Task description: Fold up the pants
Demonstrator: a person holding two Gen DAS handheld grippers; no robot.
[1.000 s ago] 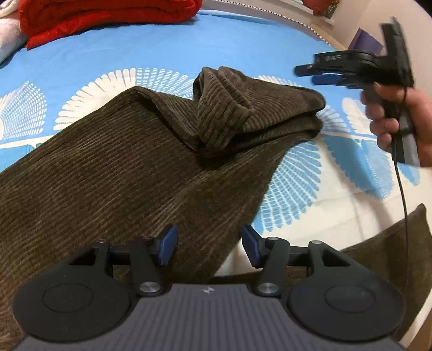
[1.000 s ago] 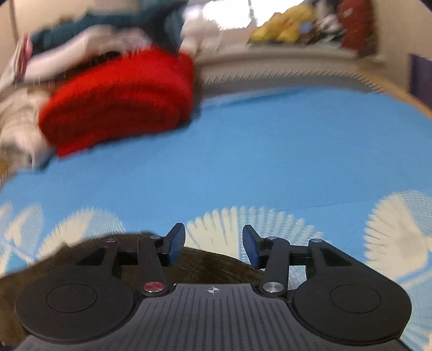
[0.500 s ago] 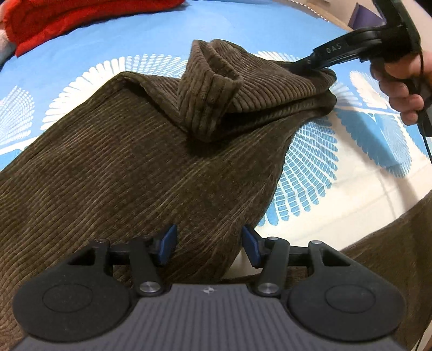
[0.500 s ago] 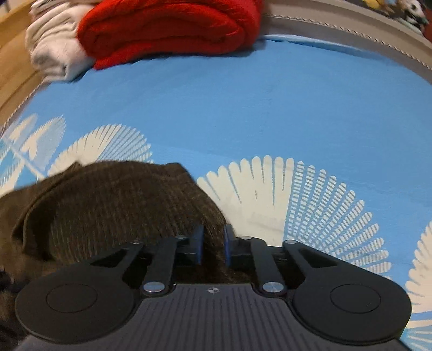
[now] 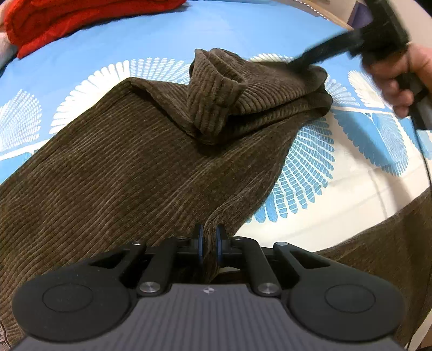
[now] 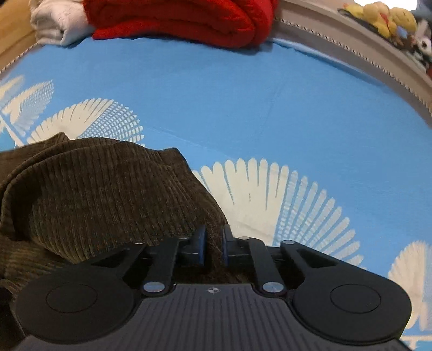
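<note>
**Both grippers pinch the corduroy**

Your left gripper (image 5: 209, 244) has just closed: its blue pads (image 5: 199, 243) nip a raised ridge of the brown ribbed corduroy pants (image 5: 121, 172), which spread ahead of the fingers across the blue, fan-printed sheet (image 5: 305, 172). Beyond them, a bunched fold rises. Your right gripper (image 6: 213, 247) has also just closed on the fabric's rounded edge, with thick folds left of its fingers. A red knit blanket (image 6: 175, 16) lies far ahead.
</note>
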